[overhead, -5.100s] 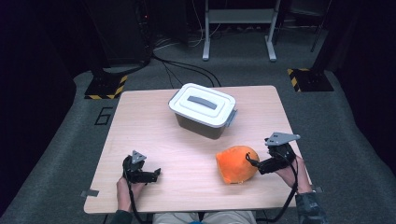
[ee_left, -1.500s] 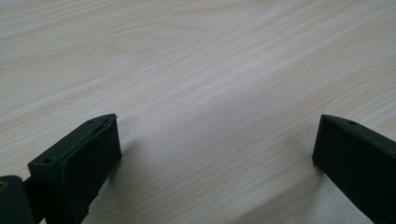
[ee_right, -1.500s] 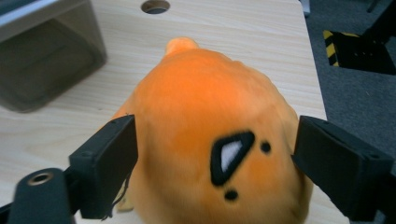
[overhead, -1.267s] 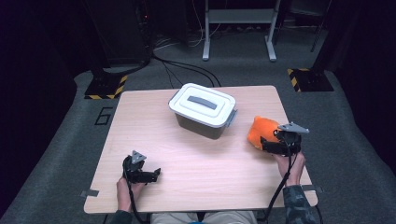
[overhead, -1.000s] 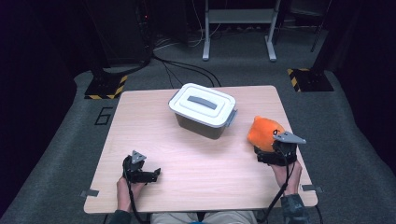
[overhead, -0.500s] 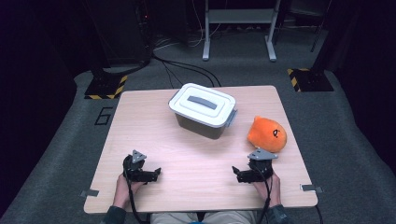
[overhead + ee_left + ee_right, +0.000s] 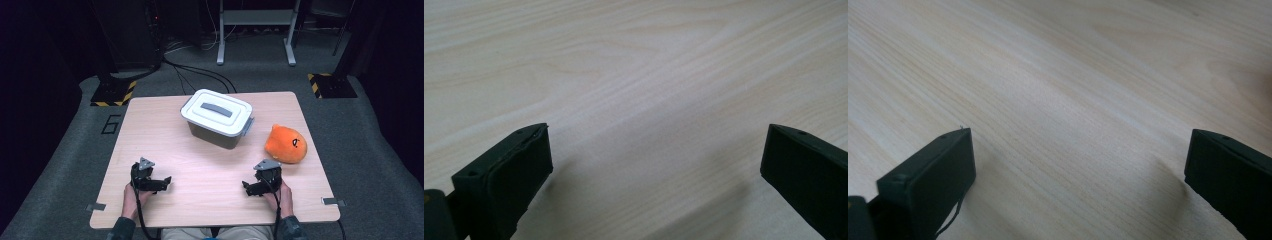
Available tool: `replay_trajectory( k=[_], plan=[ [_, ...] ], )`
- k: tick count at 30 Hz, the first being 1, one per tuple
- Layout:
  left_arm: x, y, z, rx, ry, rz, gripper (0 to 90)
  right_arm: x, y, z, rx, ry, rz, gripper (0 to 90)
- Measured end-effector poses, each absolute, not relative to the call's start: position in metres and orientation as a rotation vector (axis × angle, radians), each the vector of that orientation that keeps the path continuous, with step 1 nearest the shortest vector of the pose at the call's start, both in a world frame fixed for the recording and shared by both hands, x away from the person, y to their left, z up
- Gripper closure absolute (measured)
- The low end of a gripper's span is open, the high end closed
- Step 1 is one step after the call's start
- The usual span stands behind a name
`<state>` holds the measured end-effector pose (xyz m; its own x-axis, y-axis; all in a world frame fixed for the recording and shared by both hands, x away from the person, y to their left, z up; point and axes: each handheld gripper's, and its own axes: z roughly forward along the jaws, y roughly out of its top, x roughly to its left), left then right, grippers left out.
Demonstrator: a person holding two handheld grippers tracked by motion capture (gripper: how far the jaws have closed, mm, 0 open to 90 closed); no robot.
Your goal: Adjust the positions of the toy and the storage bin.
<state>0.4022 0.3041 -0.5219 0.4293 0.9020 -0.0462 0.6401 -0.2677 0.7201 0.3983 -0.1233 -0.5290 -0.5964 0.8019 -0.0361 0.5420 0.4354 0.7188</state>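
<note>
We see a pale wooden table (image 7: 165, 130) standing on grey carpet (image 7: 65, 165), with dark equipment and cables (image 7: 195, 72) behind it on the floor. A grey bin (image 7: 218, 119) with a white lid (image 7: 212, 111) sits near the table's far middle, its lid on and a grey handle (image 7: 216, 109) lying flat along the top. To its right, apart from it and near the right edge, we find an orange plush (image 7: 286, 144) resting on the wood, a small dark mark on its side facing the person. Two yellow-and-black striped feet (image 7: 112, 93) flank the table on the floor beyond it. At the near edge, the person's hands come in from below. The left claw (image 7: 161, 183) rests low on the table at the near left, pointing inward; in its own view we see its jaws set wide apart over bare wood grain, holding nothing. The right claw (image 7: 250, 187) rests at the near right, pointing inward toward the left one, well short of the plush; its own view likewise shows both jaws spread wide with only table between them.
</note>
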Motion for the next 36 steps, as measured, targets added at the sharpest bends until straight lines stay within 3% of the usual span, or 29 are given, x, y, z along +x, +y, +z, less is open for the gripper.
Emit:
replay_trajectory(
  k=[20, 36],
  plan=[
    [0.460, 0.288, -0.451, 1.987, 1.230, 0.554, 0.1, 0.402, -0.125, -0.530, 1.165, 2.343, 0.973, 0.0],
    [0.512, 0.268, -0.418, 2.008, 1.189, 0.599, 0.4, 0.402, -0.125, -0.530, 1.163, 2.345, 0.975, 0.0]
  ],
)
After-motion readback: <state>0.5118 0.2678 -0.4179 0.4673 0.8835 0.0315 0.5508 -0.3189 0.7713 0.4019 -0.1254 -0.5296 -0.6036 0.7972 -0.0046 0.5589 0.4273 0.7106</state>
